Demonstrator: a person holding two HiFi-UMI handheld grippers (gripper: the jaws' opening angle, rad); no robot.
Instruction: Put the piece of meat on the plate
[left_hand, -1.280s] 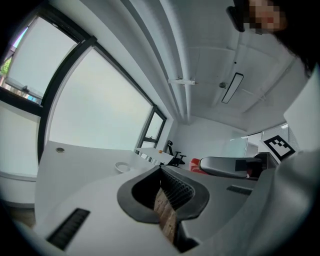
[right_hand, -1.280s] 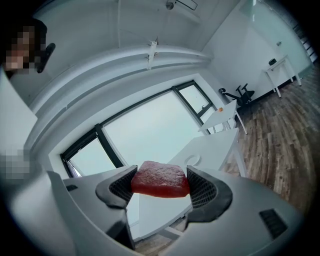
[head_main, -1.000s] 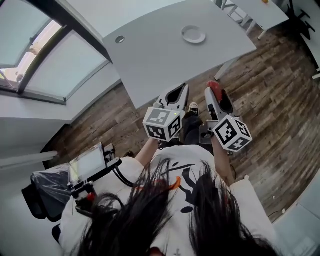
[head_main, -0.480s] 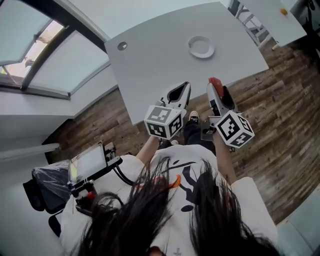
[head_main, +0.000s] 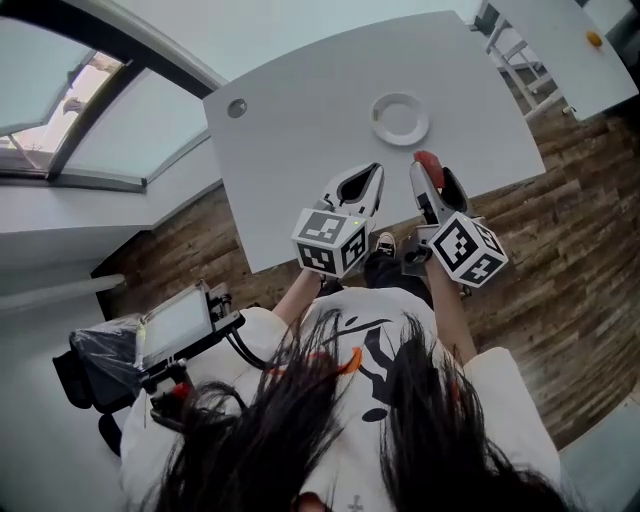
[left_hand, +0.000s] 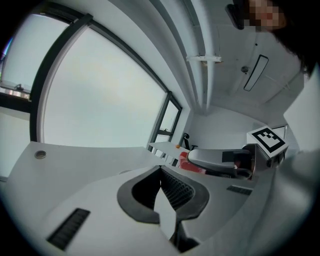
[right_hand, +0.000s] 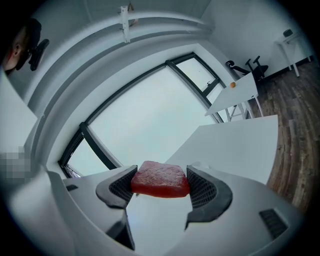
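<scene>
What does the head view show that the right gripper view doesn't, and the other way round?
Only the head view shows the left gripper and the round hole in the table. Only the right gripper view shows how the right gripper clamps the meat on both sides. Both show the red meat, the white table and the wooden floor.
</scene>
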